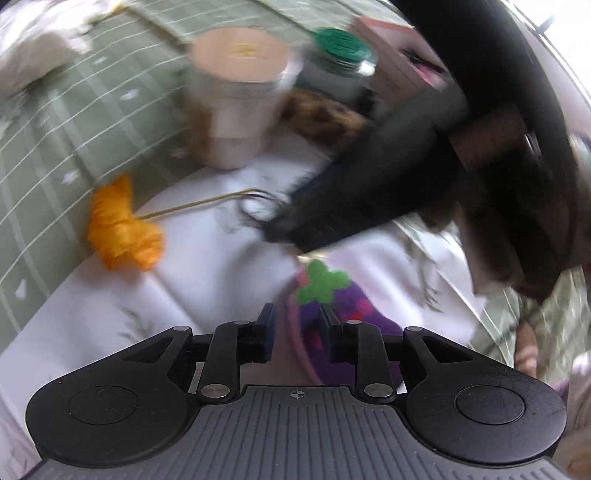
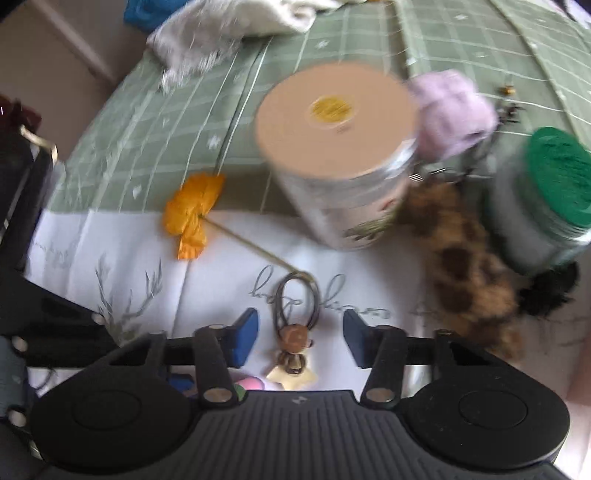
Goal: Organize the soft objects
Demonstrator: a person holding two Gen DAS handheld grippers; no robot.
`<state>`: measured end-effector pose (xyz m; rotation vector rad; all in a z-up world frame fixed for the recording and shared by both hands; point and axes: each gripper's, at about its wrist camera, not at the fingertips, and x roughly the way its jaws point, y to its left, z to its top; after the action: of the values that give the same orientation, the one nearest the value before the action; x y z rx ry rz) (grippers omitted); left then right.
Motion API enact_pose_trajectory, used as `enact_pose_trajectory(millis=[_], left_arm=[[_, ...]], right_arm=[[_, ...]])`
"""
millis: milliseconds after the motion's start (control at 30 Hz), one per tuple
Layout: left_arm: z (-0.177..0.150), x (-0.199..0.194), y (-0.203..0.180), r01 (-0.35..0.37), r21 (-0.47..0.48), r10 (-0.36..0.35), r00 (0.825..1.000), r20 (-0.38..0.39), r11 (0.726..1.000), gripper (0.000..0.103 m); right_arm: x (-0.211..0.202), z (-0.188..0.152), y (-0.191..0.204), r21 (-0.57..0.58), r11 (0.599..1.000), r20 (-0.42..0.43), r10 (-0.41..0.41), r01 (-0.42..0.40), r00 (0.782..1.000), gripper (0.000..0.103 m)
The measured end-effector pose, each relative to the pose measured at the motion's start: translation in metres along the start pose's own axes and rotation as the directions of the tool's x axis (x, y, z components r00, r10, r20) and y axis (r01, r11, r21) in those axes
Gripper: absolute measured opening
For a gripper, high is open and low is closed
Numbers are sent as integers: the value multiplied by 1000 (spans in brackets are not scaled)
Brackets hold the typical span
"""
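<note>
My left gripper (image 1: pixel 297 321) is open just above a purple soft toy (image 1: pixel 347 317) with a green felt leaf (image 1: pixel 322 282) on the white cloth. My right gripper (image 2: pixel 300 334) is open, its blue pads (image 2: pixel 246 334) either side of a hair tie with a brown bear charm (image 2: pixel 295 334). An orange fabric flower (image 2: pixel 194 214) on a thin stem lies to the left; it also shows in the left wrist view (image 1: pixel 122 227). A leopard-print scrunchie (image 2: pixel 465 266), a black furry one (image 2: pixel 550 291) and a lilac fluffy piece (image 2: pixel 452 112) lie at right.
A tall can with a tan lid (image 2: pixel 332 147) and a green-lidded jar (image 2: pixel 546 199) stand on the cloth. The right gripper's black body (image 1: pixel 388 177) crosses the left wrist view. A green checked bedspread (image 2: pixel 147 129) and a white towel (image 2: pixel 221 29) lie behind.
</note>
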<state>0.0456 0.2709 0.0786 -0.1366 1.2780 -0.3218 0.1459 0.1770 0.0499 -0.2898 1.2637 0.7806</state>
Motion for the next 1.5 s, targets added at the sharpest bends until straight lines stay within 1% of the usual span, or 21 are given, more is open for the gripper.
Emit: enact_pose_trajectory(millis=[33,100,200,333,400,467,533,567,633,700,767,833,933,1033,1100,1167,1233,1300,1367,1433,1500], left_arm=[[0,-1,6,1,-36,-1,1000,9,999,27],[3,-5,20,23,-114,-18,999,37,993,27],[14,-7,28,50,-171,-40,997,63,984,27],[22,0,18,62,-183,-51,997,62,981,27],[26,2,9,6,-107,2,997,78,994,27],[30,1,2,-91,-6,91,990,107,996,27],[33,-3,0,-203,81,189,970,155,976,27],[34,-6,2,-236,90,218,960,176,967,27],[39,-13,14,-276,45,261,942,210,960,27],[45,-17,31,-287,-63,294,931,218,956,27],[48,-17,49,-284,-173,317,925,207,943,27],[47,-14,63,-275,-256,325,928,182,927,27],[45,-5,79,-231,-342,293,945,143,911,27],[42,7,81,-167,-391,224,969,106,905,27],[39,16,76,-90,-407,136,987,86,909,27],[37,25,64,-15,-407,45,997,65,913,27],[35,32,50,63,-383,-50,998,44,922,27],[34,36,36,136,-351,-133,991,33,926,27],[32,35,27,189,-329,-187,982,38,925,27],[32,30,21,206,-298,-200,978,50,932,27],[33,23,18,165,-257,-154,986,63,952,27]], right_arm=[[5,0,3,-17,1000,-15,-23,22,1000,29],[6,-8,8,-60,996,-7,-72,71,997,21],[-4,-25,3,-89,992,-1,-95,94,995,18],[-19,-57,-12,-133,980,30,-145,148,989,17],[-26,-72,-17,-173,971,46,-157,163,986,17],[-29,-85,-18,-203,962,54,-176,183,983,17],[-32,-95,-19,-231,951,63,-195,205,979,17],[-33,-100,-19,-245,946,68,-203,214,977,17],[-35,-106,-24,-265,937,72,-218,229,973,17],[-37,-110,-33,-268,934,72,-226,237,972,17],[-41,-115,-39,-263,935,74,-227,239,971,17],[-44,-121,-41,-262,935,77,-228,240,971,17],[-43,-122,-47,-251,941,74,-213,225,974,19],[-44,-122,-50,-238,949,66,-199,209,978,20],[-45,-122,-51,-234,951,63,-193,203,979,21],[-44,-123,-52,-239,949,65,-195,205,979,22],[-43,-124,-49,-255,942,72,-204,216,976,25],[-43,-125,-46,-276,932,85,-218,233,972,28],[-45,-124,-43,-285,931,100,-210,230,973,30],[-47,-122,-42,-275,939,104,-183,206,977,37],[-48,-119,-40,-269,945,100,-166,187,981,41]])
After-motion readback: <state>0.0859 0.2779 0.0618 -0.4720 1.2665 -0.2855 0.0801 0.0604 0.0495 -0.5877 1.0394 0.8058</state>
